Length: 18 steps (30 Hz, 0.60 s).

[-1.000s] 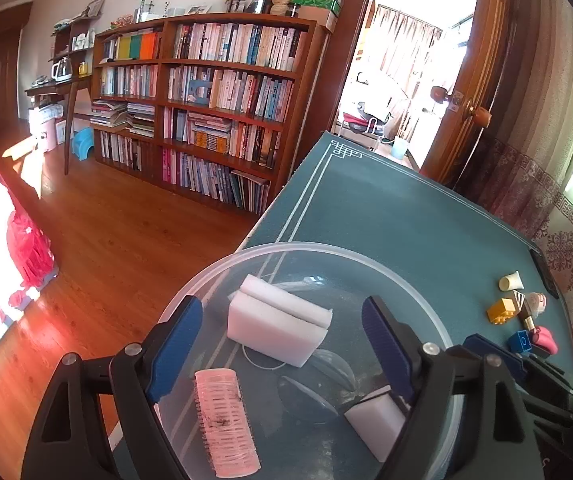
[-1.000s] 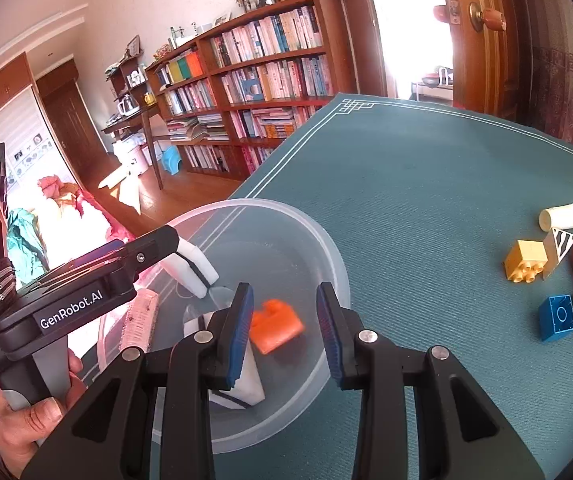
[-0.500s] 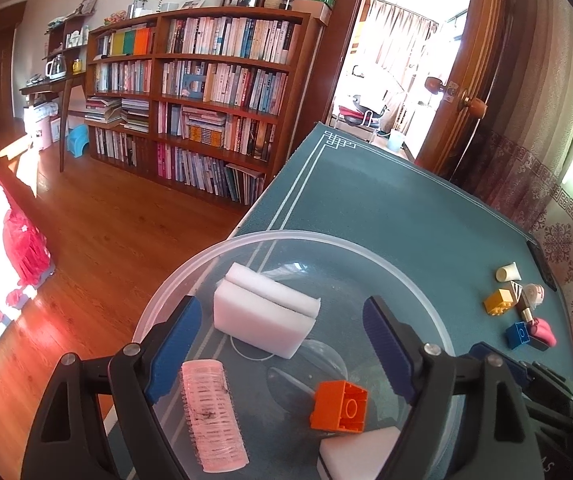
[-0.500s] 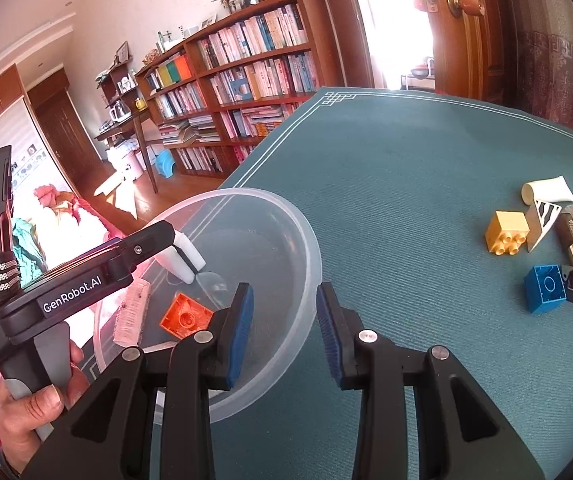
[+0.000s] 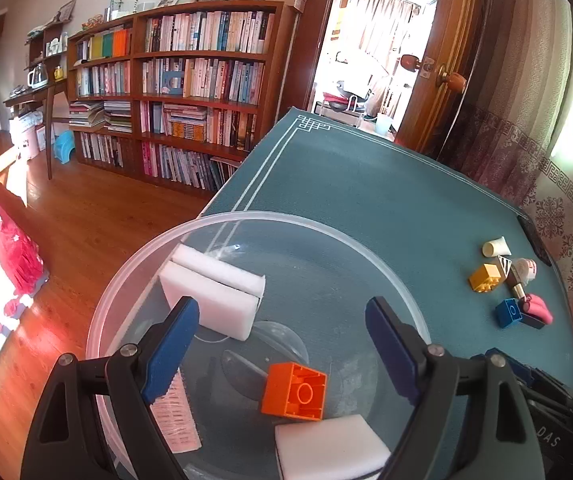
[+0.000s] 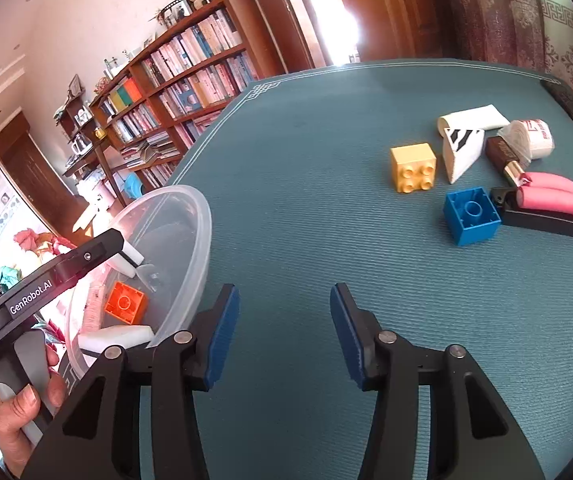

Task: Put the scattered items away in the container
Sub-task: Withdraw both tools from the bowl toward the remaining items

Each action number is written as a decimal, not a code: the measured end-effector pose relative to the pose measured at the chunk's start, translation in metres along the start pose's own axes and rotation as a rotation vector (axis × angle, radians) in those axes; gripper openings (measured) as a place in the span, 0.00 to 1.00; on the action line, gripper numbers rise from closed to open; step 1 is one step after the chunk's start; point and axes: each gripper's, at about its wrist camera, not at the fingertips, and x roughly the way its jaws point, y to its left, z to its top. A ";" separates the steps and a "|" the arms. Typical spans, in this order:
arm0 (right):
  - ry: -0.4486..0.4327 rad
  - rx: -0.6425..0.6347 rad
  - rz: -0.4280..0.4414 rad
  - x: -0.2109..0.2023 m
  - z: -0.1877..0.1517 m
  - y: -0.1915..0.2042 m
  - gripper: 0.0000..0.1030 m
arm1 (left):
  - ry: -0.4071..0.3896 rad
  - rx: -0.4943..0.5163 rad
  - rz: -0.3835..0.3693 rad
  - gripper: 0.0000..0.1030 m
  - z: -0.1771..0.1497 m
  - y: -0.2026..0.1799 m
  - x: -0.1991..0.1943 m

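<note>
The clear plastic bowl (image 5: 246,220) sits at the near left edge of the teal table mat (image 6: 306,160). Inside it lie an orange block (image 5: 294,390), white sponges (image 5: 210,292) and a pink hair roller (image 5: 178,416). The left gripper (image 5: 282,332) hovers over the bowl, jaws wide apart, holding nothing. The right gripper (image 6: 284,320) is above bare mat just right of the bowl, jaws apart and empty. On the far right of the mat remain a yellow block (image 6: 413,167), a blue block (image 6: 471,215), a white cup (image 6: 471,117), a pink roller (image 6: 562,200) and smaller items, close together.
</note>
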 end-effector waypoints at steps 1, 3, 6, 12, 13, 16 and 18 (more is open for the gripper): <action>-0.002 0.010 -0.006 -0.001 0.000 -0.005 0.50 | 0.003 0.006 -0.002 0.86 0.000 -0.003 0.000; -0.005 0.031 -0.017 -0.004 -0.001 -0.016 0.50 | 0.009 0.019 -0.007 0.86 -0.001 -0.009 0.001; -0.010 0.069 -0.035 -0.007 -0.003 -0.033 0.50 | 0.015 0.043 -0.014 0.86 -0.001 -0.019 0.002; -0.020 0.133 -0.066 -0.015 -0.007 -0.063 0.50 | 0.037 0.081 -0.040 0.86 -0.003 -0.040 0.008; -0.026 0.143 -0.071 -0.017 -0.008 -0.068 0.50 | 0.041 0.091 -0.044 0.86 -0.003 -0.045 0.009; -0.035 0.173 -0.083 -0.022 -0.011 -0.083 0.50 | 0.044 0.127 -0.055 0.86 -0.004 -0.061 0.010; -0.038 0.192 -0.092 -0.026 -0.012 -0.093 0.50 | 0.040 0.147 -0.064 0.86 -0.004 -0.072 0.009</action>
